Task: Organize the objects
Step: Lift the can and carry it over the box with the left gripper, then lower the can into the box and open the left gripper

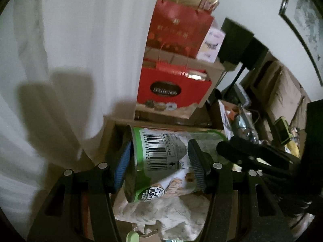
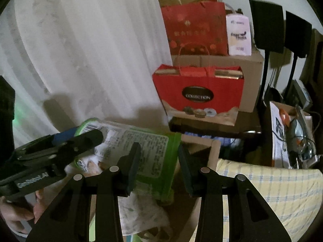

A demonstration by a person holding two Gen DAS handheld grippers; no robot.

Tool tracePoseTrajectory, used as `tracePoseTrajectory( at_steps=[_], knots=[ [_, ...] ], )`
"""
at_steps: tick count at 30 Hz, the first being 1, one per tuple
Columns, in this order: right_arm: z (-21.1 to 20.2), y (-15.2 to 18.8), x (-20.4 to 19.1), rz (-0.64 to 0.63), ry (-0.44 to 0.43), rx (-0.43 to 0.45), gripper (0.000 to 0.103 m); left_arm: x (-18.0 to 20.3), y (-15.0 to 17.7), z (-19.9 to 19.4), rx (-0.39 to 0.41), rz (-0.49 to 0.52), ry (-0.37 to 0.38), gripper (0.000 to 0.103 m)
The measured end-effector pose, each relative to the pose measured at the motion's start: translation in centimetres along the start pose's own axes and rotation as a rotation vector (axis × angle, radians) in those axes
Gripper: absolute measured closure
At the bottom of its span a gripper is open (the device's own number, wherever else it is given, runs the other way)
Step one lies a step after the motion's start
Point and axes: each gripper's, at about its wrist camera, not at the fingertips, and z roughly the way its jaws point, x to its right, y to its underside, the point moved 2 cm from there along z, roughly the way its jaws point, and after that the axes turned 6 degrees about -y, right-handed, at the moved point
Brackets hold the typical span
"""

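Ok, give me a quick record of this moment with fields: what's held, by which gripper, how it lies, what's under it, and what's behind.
held item: green canister, lying on its side
left gripper: shut on the bottom end, blue pads on either side
right gripper: shut on the green lid end
below: cardboard box with crumpled white plastic bag inside
behind: red gift bag, white curtain

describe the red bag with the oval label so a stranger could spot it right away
Start at the white curtain and look right to the stack of cardboard boxes against the wall. The red bag stands at the front of the stack, below another red bag. Only this lower one has a dark oval reading COLLECTION and pictured chocolates along its bottom.
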Motion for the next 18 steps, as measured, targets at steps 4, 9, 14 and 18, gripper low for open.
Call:
tracePoseTrajectory(
  at_steps=[4, 9, 14, 18],
  knots=[
    [0.8, 0.7, 0.3, 0.002, 0.001, -0.031, 0.063, -0.3, 0.9, 2.1, -0.057, -0.015, 0.002, 0.050],
    [1.8, 1.6, 0.4, -0.002, 0.021, -0.078, 0.066, 0.1, 1.4, 3.4, -0.092, -0.009, 0.010, 0.052],
    [0.4, 1.9, -0.1, -0.032, 0.035, -0.051, 0.066, 0.6, 1.7, 1.4, -0.032, 0.025, -0.024, 0.038],
    [-1.1, 2.1, -0.5, -0.057, 0.055, -0.032, 0.066, 1.1, 2.2, -0.9, 0.023, 0.044, -0.056, 0.029]
  ],
)
